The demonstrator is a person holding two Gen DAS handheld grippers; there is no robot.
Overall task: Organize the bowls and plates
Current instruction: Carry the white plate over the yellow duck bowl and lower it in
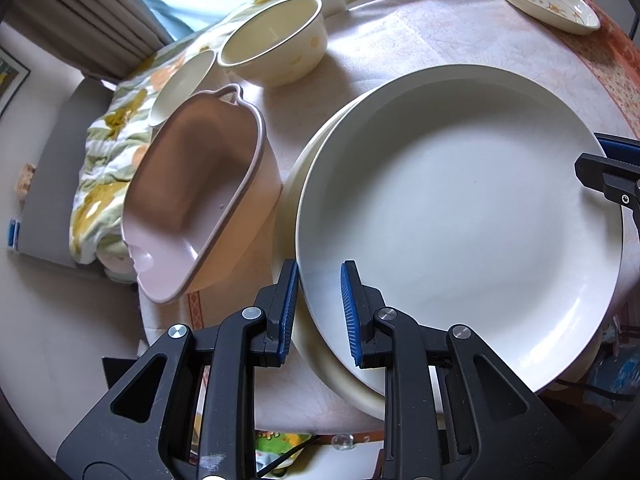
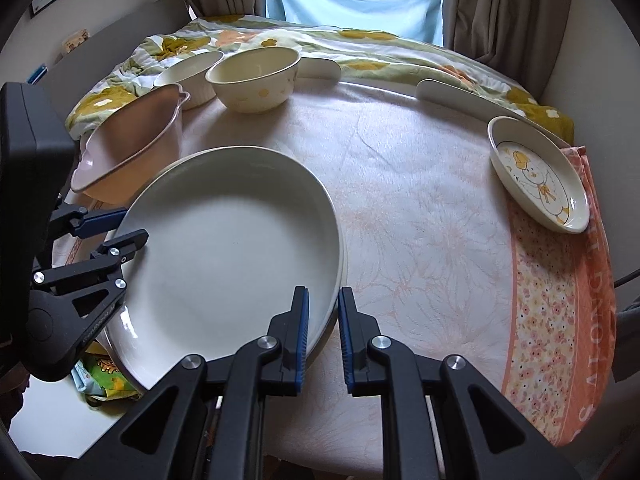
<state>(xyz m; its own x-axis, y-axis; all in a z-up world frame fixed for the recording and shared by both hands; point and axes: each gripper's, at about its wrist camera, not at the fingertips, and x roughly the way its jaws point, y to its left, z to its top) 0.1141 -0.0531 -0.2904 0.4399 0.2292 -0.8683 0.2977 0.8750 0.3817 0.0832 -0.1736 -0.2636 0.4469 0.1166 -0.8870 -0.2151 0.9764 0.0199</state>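
A: What does the left wrist view give that the right one lacks?

B: It looks straight into the pink handled tub [image 1: 196, 196], tilted beside the white plate [image 1: 460, 216], and shows a second, cream plate [image 1: 352, 384] peeking out beneath the white one. The right wrist view alone shows the duck drawing inside the small dish [image 2: 538, 174] at the far right of the tablecloth [image 2: 420, 200], on its orange floral border.

A: And the bowls?

B: Both views show the cream bowl [image 1: 276, 40] at the back, with a smaller white ribbed bowl [image 1: 182, 84] just beside it, near the quilt [image 2: 320, 40].

A: How is the left gripper [image 1: 320, 312] set?

B: Its jaws straddle the near-left rim of the white plate, one blue pad outside, one over the inside. A gap shows on each side of the rim, so it is parted, not clamped.

A: The right gripper [image 2: 324, 336]?

B: The same across the plate's opposite rim: one pad inside, one outside over the cloth, jaws parted with visible gaps. The plate rests on the lower one.
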